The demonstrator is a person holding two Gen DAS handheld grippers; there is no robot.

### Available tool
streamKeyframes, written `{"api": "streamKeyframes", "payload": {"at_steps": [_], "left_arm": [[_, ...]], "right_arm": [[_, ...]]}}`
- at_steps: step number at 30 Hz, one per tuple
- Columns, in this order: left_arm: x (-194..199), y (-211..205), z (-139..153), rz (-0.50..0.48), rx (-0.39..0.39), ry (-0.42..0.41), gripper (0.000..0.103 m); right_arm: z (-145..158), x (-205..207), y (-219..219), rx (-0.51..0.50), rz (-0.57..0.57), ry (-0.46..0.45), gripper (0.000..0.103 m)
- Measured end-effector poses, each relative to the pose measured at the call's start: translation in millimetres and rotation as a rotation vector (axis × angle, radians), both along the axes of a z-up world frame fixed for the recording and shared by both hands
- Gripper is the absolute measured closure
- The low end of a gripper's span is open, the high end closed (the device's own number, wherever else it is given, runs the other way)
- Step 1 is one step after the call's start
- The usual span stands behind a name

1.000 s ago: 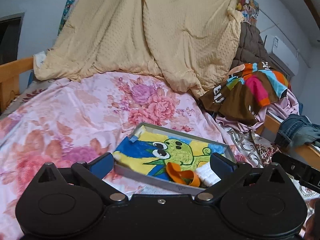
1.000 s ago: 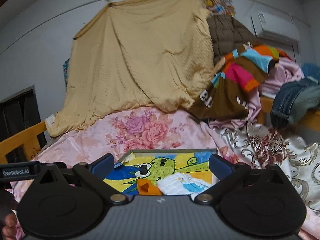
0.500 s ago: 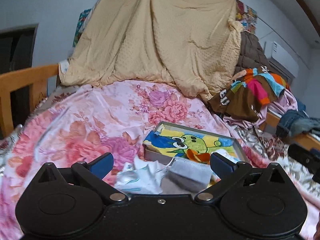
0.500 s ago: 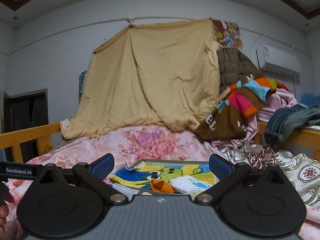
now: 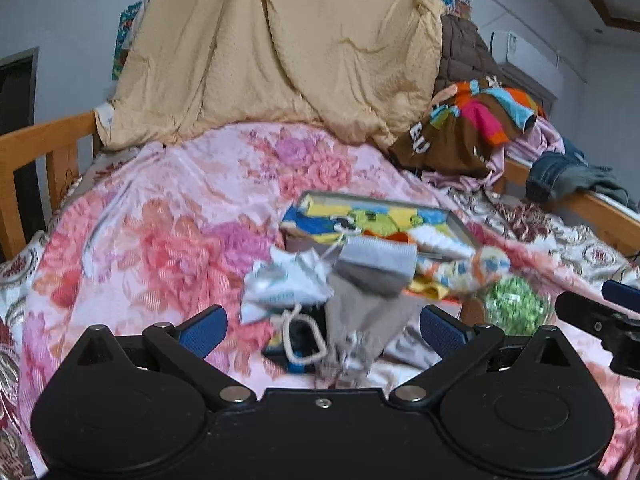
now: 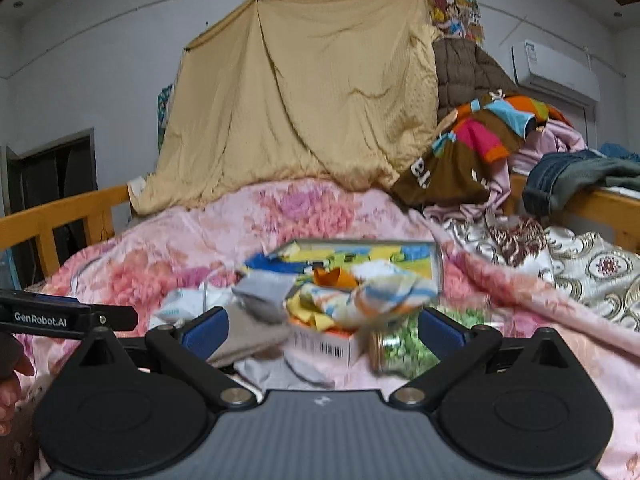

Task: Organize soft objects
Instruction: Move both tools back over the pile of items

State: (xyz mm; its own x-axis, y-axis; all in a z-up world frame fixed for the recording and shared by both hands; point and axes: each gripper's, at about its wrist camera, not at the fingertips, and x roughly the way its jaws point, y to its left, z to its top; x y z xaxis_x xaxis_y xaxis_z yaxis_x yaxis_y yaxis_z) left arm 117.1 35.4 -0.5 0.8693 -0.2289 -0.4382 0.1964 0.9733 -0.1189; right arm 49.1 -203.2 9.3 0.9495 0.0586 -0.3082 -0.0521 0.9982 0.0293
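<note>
Both grippers, left point(image 5: 322, 326) and right point(image 6: 322, 326), were spread wide and empty above a grey sock point(image 5: 374, 266), pouch point(image 5: 282, 282) and tray point(image 5: 460, 222) on the floral quilt point(image 5: 160, 220).

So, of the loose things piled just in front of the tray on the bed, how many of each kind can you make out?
Grey sock: 1
White drawstring pouch: 1
Patterned cloth bundle: 1
Barcoded carton: 1
Jar of green bits: 1
Total: 5; blur may hide more.
</note>
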Motion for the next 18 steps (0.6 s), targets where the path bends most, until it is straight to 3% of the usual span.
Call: {"api": "streamKeyframes", "payload": {"at_steps": [8,18], "left_arm": [[-1,0,-25,-0.045,0.049,0.066,0.001],[3,-11,-42,-0.136,0.051,0.141,0.001]], "right_arm": [[-16,14,0,0.002,-0.001,0.106,0.000],[-23,25,-3,0.024,-0.003,0.171,0.000]]}}
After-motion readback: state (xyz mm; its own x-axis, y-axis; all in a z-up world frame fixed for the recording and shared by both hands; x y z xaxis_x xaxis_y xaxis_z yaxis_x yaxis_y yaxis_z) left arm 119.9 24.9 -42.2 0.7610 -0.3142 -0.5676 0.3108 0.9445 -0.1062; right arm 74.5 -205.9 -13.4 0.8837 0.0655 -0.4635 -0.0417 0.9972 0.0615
